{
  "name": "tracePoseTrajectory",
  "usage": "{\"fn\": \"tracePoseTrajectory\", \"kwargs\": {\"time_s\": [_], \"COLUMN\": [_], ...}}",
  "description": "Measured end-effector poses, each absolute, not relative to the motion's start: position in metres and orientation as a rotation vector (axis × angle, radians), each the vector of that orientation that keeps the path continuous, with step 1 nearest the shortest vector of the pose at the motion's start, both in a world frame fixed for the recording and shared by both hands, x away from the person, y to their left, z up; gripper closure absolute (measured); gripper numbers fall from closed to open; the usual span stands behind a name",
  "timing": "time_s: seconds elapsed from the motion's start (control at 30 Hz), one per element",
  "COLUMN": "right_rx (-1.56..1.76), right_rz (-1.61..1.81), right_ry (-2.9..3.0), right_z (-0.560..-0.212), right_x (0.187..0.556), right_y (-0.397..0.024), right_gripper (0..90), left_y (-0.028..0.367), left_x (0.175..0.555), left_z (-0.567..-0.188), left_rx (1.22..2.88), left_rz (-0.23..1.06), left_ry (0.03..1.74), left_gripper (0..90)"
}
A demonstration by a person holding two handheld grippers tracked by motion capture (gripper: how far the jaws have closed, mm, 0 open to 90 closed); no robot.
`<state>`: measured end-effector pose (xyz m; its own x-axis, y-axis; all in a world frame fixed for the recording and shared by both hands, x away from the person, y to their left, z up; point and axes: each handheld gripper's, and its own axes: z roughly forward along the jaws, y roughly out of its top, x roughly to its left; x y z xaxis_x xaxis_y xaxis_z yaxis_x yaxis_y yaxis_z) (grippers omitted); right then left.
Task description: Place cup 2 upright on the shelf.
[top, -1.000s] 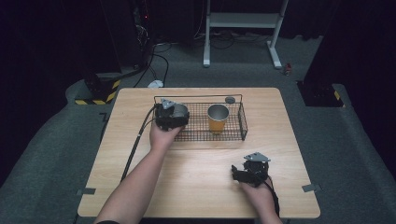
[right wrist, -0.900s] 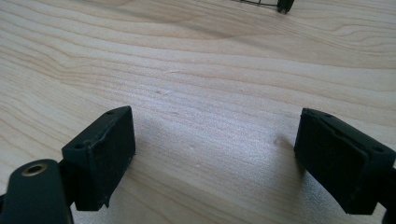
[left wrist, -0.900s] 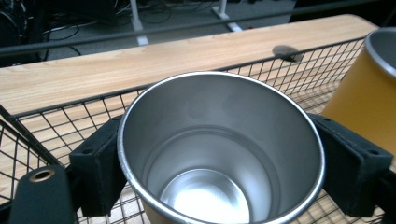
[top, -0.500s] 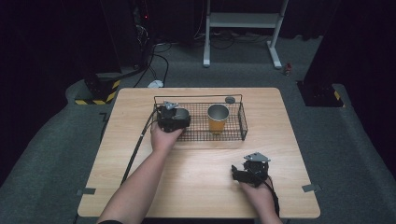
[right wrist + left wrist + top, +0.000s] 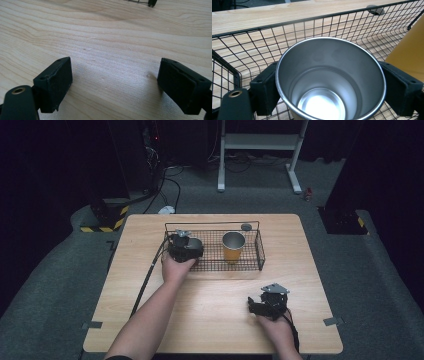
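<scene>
A shiny steel cup [image 5: 329, 82] stands upright and empty between my left gripper's black pads, and the gripper [image 5: 329, 97] is shut on it. In the high view the left gripper [image 5: 186, 246] holds this steel cup [image 5: 195, 243] over the left end of a black wire basket [image 5: 250, 266]. A yellow cup [image 5: 233, 246] stands upright in the basket's middle, and its side [image 5: 408, 50] rises just right of the steel cup. My right gripper [image 5: 259, 306] rests low on the wooden table [image 5: 210, 320], open, with bare wood between its pads [image 5: 53, 82].
A small dark disc [image 5: 246, 227] lies on the table behind the basket, and the same disc [image 5: 375, 10] appears beyond the far wire wall. The left gripper's cable [image 5: 147, 275] runs along the table's left side. Grey carpet surrounds the table.
My left gripper has shifted slightly toward the near side with the steel cup, at the basket's left end. The right gripper has stayed still.
</scene>
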<state>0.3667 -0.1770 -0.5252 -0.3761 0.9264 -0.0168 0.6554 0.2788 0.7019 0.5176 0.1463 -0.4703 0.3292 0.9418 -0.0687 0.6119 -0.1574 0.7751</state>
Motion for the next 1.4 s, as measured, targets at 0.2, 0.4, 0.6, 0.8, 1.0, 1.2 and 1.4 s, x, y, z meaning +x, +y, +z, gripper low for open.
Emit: {"fn": "tracePoseTrajectory", "kwargs": {"time_s": [0.2,0.4,0.6,0.8,1.0,1.2,1.4], "right_rx": [1.423,1.423,1.423,1.422,1.427,1.427,1.43], "right_rz": [0.859,0.861,0.861,0.861,0.861,0.861,0.863], "right_ry": [2.129,2.128,2.128,2.128,2.127,2.127,2.124], "right_z": [-0.525,-0.525,-0.525,-0.525,-0.525,-0.525,-0.525], "right_x": [0.367,0.367,0.367,0.367,0.367,0.367,0.367], "right_y": [-0.177,-0.177,-0.177,-0.177,-0.177,-0.177,-0.176], "right_gripper": [12.7,12.7,12.7,12.7,12.7,12.7,12.7], "left_y": [0.147,0.147,0.148,0.149,0.15,0.152,0.154], "left_x": [0.517,0.516,0.517,0.518,0.516,0.514,0.51], "left_z": [-0.471,-0.471,-0.471,-0.471,-0.466,-0.458,-0.448], "left_rx": [1.879,1.911,1.91,1.902,1.893,1.883,1.866], "left_rz": [0.58,0.577,0.567,0.544,0.559,0.59,0.614], "left_ry": [1.368,1.372,1.377,1.404,1.385,1.366,1.333], "left_gripper": [14.5,14.2,14.1,12.4,6.4,3.3,2.6]}}
